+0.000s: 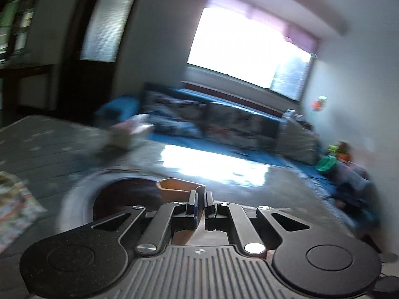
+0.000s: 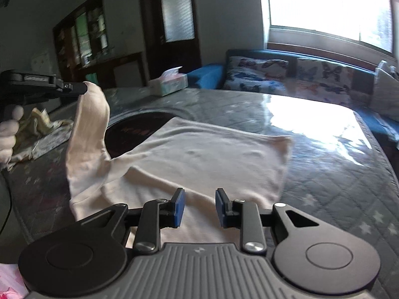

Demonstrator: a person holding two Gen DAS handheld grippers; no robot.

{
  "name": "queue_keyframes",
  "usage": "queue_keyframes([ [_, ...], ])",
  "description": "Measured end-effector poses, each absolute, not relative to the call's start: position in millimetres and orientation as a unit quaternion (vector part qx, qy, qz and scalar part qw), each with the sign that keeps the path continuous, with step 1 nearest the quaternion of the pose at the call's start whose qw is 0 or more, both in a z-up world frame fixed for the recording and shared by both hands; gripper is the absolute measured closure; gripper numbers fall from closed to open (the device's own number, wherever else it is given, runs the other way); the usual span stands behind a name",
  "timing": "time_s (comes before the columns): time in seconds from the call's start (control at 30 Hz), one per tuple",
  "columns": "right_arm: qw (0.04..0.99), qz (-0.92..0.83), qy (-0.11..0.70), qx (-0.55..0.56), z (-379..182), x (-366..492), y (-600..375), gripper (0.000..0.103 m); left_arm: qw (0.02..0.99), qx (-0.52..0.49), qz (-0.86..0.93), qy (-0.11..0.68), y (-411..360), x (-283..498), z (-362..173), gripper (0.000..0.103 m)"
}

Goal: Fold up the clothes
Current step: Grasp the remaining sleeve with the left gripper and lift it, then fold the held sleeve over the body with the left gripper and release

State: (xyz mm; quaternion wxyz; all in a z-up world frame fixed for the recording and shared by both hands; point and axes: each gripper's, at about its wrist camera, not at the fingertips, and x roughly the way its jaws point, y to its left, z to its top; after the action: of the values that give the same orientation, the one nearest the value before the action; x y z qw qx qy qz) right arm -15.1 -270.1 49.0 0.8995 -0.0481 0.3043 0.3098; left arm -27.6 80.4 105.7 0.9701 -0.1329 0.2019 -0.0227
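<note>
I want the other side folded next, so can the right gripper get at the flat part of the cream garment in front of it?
Probably yes. The right gripper hangs open just above the cream garment, with nothing between them. The left gripper holds a lifted part well off to the side, out of its way.

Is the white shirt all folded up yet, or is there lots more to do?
Not yet. Most of the white garment lies flat on the quilted table cover, so spreading looks done. In hand: the left gripper has pinched one end and holds it up off the table. The right gripper hangs over the near edge, jaws apart, holding nothing. Left: laying that end across and making the remaining folds.
</note>
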Motion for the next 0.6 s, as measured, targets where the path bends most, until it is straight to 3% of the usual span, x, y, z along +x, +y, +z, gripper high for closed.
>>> queue_keyframes([
  [0.3,0.919,0.254,0.300,-0.016,50.2,-20.7,-320.6,0.077,0.952,-0.107,-0.157,0.241,-21.1,-12.4,84.9,0.098],
  [0.6,0.921,0.224,0.318,0.003,36.9,-19.8,-339.8,0.077,0.923,-0.075,-0.217,0.309,-72.9,-14.5,36.9,0.097],
])
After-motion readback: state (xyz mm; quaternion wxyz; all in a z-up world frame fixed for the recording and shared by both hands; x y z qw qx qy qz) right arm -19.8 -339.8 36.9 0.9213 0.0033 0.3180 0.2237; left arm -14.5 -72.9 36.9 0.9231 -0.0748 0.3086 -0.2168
